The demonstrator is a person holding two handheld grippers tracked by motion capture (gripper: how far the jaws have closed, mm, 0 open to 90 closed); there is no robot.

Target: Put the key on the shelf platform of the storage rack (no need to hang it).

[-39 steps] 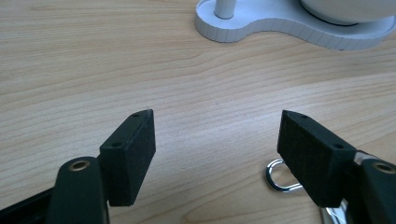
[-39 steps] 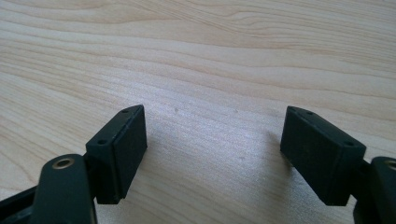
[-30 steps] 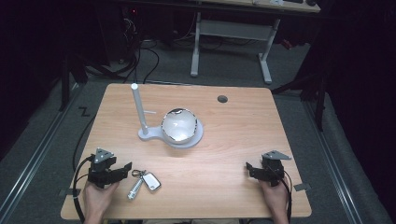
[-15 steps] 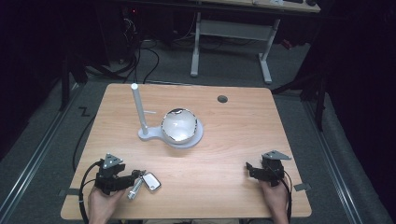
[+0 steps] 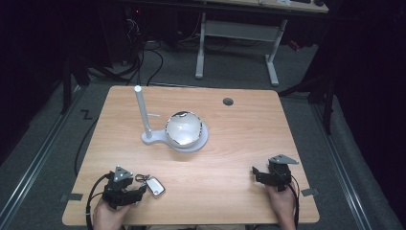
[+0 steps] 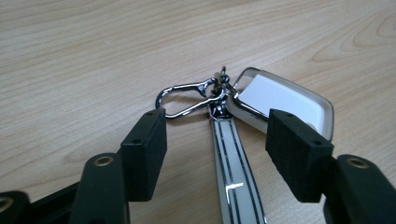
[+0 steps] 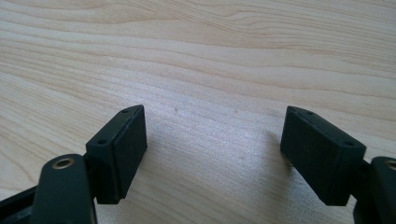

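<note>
Closing on the key bunch (image 6: 238, 140) at the lower left of the high view, the left hand-held gripper (image 6: 219, 154) has just been narrowing its jaws, which straddle the strap without pressing it yet. Best to centre the pads on the strap below the metal clip (image 6: 187, 98), low against the surface (image 6: 70, 56). The right hand-held gripper (image 7: 212, 154) rests open, holding nothing.

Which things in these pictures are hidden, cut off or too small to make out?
- Striped strap of the key bunch, left gripper view: its near end is cut off by the bottom edge.
- Key fob, left gripper view: one corner is hidden behind a black pad.
- Bowl on the white stand, high view: too small and shiny to tell its contents.
</note>
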